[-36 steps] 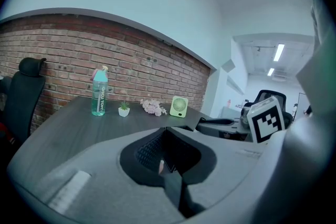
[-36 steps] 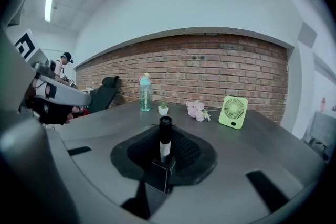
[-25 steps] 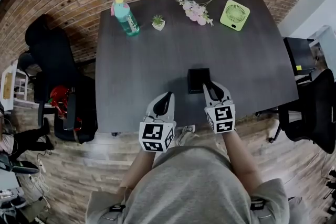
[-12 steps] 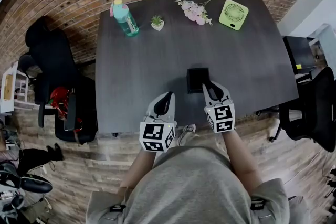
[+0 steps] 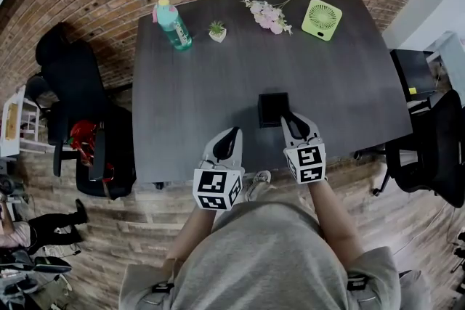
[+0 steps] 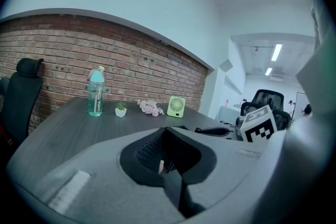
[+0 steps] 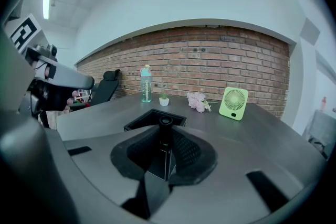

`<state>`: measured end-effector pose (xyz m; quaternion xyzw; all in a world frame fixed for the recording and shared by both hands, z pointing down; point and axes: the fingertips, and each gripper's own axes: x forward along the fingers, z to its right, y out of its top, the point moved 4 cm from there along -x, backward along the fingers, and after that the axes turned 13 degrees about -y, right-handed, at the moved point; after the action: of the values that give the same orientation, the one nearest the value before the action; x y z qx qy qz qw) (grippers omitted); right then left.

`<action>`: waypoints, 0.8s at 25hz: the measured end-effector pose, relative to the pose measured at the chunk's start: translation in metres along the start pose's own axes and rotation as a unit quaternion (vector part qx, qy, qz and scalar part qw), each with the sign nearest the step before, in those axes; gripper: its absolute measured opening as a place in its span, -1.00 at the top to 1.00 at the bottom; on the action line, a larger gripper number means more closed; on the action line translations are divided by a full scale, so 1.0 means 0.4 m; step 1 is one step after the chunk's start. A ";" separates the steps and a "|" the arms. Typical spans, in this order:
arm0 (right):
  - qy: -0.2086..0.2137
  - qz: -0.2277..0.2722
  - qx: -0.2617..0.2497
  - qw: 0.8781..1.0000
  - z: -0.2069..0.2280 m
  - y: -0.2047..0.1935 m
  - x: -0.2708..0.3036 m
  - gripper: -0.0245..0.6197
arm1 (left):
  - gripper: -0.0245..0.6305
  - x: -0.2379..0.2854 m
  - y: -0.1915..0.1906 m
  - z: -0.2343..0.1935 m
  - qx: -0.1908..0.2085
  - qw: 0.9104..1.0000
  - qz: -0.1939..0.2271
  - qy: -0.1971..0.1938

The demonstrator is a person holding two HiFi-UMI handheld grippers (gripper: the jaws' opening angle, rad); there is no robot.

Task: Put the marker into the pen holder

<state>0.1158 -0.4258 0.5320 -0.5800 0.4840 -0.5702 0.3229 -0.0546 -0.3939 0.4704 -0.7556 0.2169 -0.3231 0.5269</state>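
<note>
A black square pen holder [image 5: 275,109] stands on the dark table [image 5: 218,83] near its front edge; in the right gripper view the pen holder [image 7: 154,118] shows just beyond the jaws. My right gripper [image 5: 293,120] is shut on a black marker [image 7: 165,131], whose round end points toward the holder. The gripper's tips sit at the holder's near right corner. My left gripper [image 5: 227,143] hovers at the table's front edge, to the left of the holder, shut with nothing in it [image 6: 167,168].
Along the table's far edge stand a teal bottle [image 5: 173,23], a small potted plant [image 5: 217,30], pink flowers [image 5: 269,15] and a green fan [image 5: 322,18]. Black chairs stand left [image 5: 73,83] and right [image 5: 432,149] of the table.
Both grippers have stayed almost still. A person at the far left of the floor has moved.
</note>
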 end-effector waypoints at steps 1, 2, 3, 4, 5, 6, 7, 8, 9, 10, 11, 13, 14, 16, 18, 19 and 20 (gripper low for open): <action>0.000 0.000 0.000 1.000 0.000 -0.001 -0.001 0.72 | 0.87 -0.002 -0.001 0.001 0.000 1.000 0.000 0.000; -0.001 0.000 0.000 1.000 -0.001 -0.001 -0.002 0.72 | 0.87 -0.004 -0.002 0.001 0.000 1.000 0.000 0.000; -0.002 -0.001 0.000 1.000 -0.001 0.000 -0.001 0.72 | 0.87 -0.006 -0.002 0.002 0.000 1.000 0.000 0.000; -0.003 -0.002 0.000 1.000 -0.001 0.000 0.000 0.72 | 0.87 -0.007 -0.003 0.002 0.000 1.000 0.000 0.001; -0.003 -0.003 0.000 1.000 0.000 -0.001 0.000 0.72 | 0.87 -0.009 -0.003 0.003 0.000 1.000 0.000 0.001; -0.004 -0.003 0.000 1.000 0.000 -0.001 0.001 0.72 | 0.87 -0.010 -0.004 0.005 0.001 1.000 0.000 0.000; -0.005 -0.003 0.000 1.000 0.000 -0.001 0.002 0.72 | 0.87 -0.012 -0.004 0.006 0.001 1.000 0.000 0.000; -0.005 -0.003 0.000 1.000 0.000 -0.001 0.002 0.72 | 0.87 -0.015 -0.005 0.007 0.001 1.000 0.000 0.000; -0.005 -0.003 0.000 1.000 0.000 -0.001 0.002 0.72 | 0.87 -0.017 -0.005 0.009 0.002 1.000 0.000 0.000; -0.005 -0.003 -0.001 1.000 0.000 -0.001 0.002 0.71 | 0.87 -0.019 -0.005 0.011 0.002 1.000 0.000 0.000; -0.005 -0.004 -0.002 1.000 0.000 0.000 0.003 0.71 | 0.87 -0.021 -0.005 0.013 0.002 1.000 -0.001 0.000; -0.005 -0.005 -0.004 1.000 0.000 0.001 0.004 0.71 | 0.87 -0.026 -0.006 0.019 0.003 1.000 -0.001 -0.002; -0.006 -0.004 -0.005 1.000 0.000 0.001 0.005 0.71 | 0.87 -0.028 -0.006 0.023 0.004 1.000 -0.001 -0.003; -0.008 -0.003 -0.008 1.000 0.001 0.002 0.006 0.71 | 0.87 -0.033 -0.009 0.033 0.005 1.000 -0.001 -0.005; -0.012 -0.005 -0.011 1.000 0.001 0.002 0.003 0.71 | 0.87 -0.042 -0.013 0.045 0.006 1.000 -0.001 -0.008; -0.013 -0.006 -0.012 1.000 0.000 0.002 -0.001 0.71 | 0.87 -0.047 -0.015 0.051 0.007 1.000 -0.001 -0.009; -0.013 -0.006 -0.012 1.000 -0.002 0.003 -0.006 0.71 | 0.87 -0.052 -0.017 0.057 0.008 1.000 -0.001 -0.010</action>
<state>0.1151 -0.4237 0.5301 -0.5942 0.4831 -0.5584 0.3191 -0.0528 -0.3626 0.4660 -0.7549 0.2080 -0.3180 0.5345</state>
